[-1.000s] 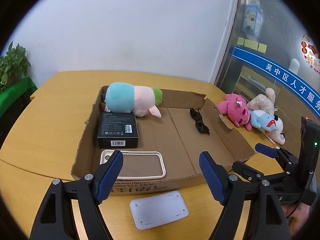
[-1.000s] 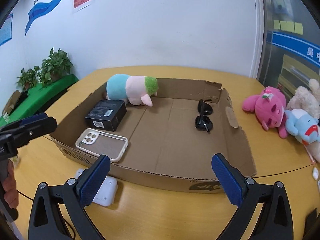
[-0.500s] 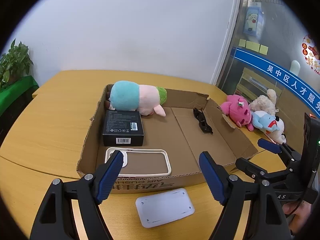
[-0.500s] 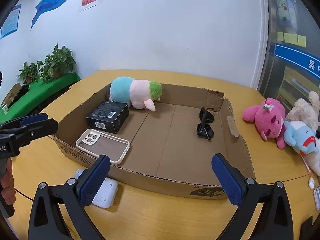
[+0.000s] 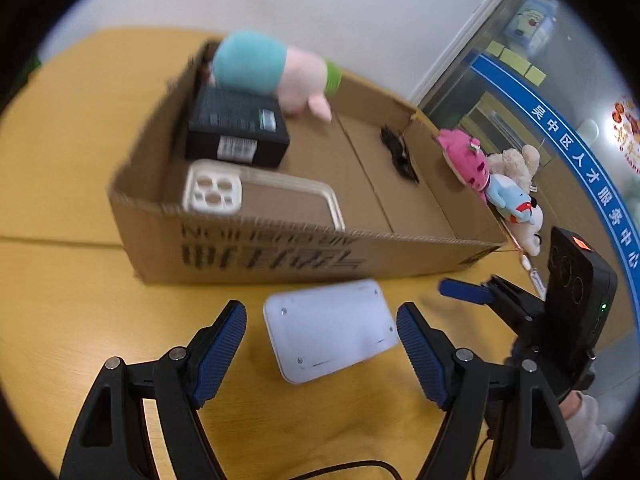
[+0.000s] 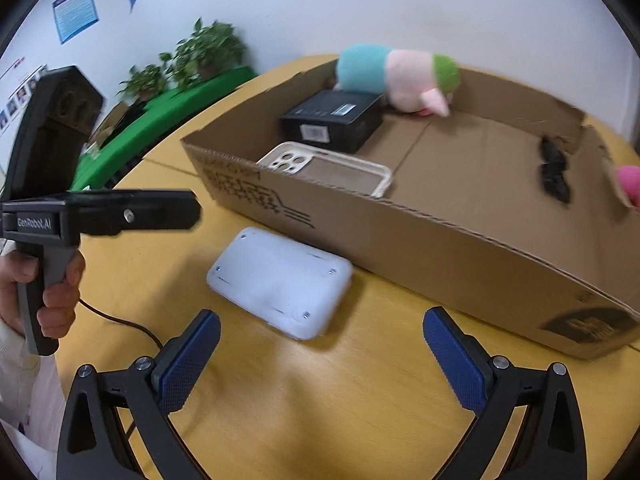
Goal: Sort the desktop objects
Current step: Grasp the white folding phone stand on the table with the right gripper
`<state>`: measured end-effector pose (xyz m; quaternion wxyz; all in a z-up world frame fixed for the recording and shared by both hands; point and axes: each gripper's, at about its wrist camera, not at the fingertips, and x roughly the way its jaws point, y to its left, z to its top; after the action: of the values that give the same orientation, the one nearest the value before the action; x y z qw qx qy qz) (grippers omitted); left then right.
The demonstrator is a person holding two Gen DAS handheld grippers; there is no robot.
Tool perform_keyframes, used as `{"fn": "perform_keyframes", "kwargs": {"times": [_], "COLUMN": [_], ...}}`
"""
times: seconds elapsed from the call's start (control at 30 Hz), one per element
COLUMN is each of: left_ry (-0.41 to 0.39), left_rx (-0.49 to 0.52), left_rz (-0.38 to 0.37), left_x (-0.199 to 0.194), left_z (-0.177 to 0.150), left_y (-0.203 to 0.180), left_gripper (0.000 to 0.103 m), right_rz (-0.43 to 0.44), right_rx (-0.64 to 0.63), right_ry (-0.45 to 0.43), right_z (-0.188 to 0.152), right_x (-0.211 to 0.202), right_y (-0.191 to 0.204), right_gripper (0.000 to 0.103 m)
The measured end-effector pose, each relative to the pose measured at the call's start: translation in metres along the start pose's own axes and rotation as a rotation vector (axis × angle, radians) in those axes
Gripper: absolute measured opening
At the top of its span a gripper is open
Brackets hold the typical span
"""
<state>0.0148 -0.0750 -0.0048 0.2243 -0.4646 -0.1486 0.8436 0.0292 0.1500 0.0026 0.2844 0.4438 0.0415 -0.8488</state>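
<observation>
You're working in an office, probably a public service centre. Your round wooden bench (image 6: 304,396) stands by a plain white wall (image 6: 320,4) with printed notices (image 6: 75,12) pinned to it. Behind a glass partition (image 5: 532,92) runs a blue band of Chinese signage (image 5: 580,152), with yellow sticky notes (image 5: 516,60) stuck on the glass. Potted plants (image 6: 200,56) sit on a green-covered ledge (image 6: 160,108) beside you.

Too blurred to make out: the dark glasses (image 6: 554,174) in the cardboard box (image 6: 440,240). Cut by the right wrist frame edge: pink plush toy (image 6: 629,182). Half hidden behind the box wall: phone case (image 5: 260,196).
</observation>
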Motion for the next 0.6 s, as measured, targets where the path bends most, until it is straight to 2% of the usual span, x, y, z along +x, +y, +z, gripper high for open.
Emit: {"fn": "perform_keyframes", "kwargs": {"times": [0.07,0.13,0.2,0.27,0.33,0.5,0.6], "left_ry": [0.031,0.064,0.105,0.136,0.133,0.106,0.064], "left_rx": [-0.017,-0.036,-0.06,-0.072,-0.078,-0.021,0.047], "left_rz": [-0.014,-0.016,-0.022,-0.012,-0.017,-0.013,-0.033], "left_x": [0.012,0.023,0.034,0.044,0.045,0.038,0.03], "left_z": [0.0,0.0,-0.001,-0.005,-0.009,-0.011,-0.015], "left_y": [0.006,0.01,0.014,0.015,0.015,0.002,-0.015], "left_gripper": [0.075,0.061,0.05,0.044,0.041,0.039,0.039], "right_rz": [0.004,0.027,0.081,0.104,0.102,0.102,0.096], "right_rx": [-0.023,-0.033,-0.034,-0.041,-0.048,-0.035,-0.025], "right_ry": [0.03,0.058,0.08,0.087,0.084,0.039,-0.025], "right_z": [0.003,0.005,0.006,0.005,0.002,-0.007,-0.014], "right_x": [0.014,0.025,0.035,0.04,0.042,0.03,0.009], "right_y": [0.002,0.003,0.006,0.009,0.012,0.008,0.004], "right_gripper": [0.103,0.101,0.095,0.091,0.086,0.084,0.084]}}
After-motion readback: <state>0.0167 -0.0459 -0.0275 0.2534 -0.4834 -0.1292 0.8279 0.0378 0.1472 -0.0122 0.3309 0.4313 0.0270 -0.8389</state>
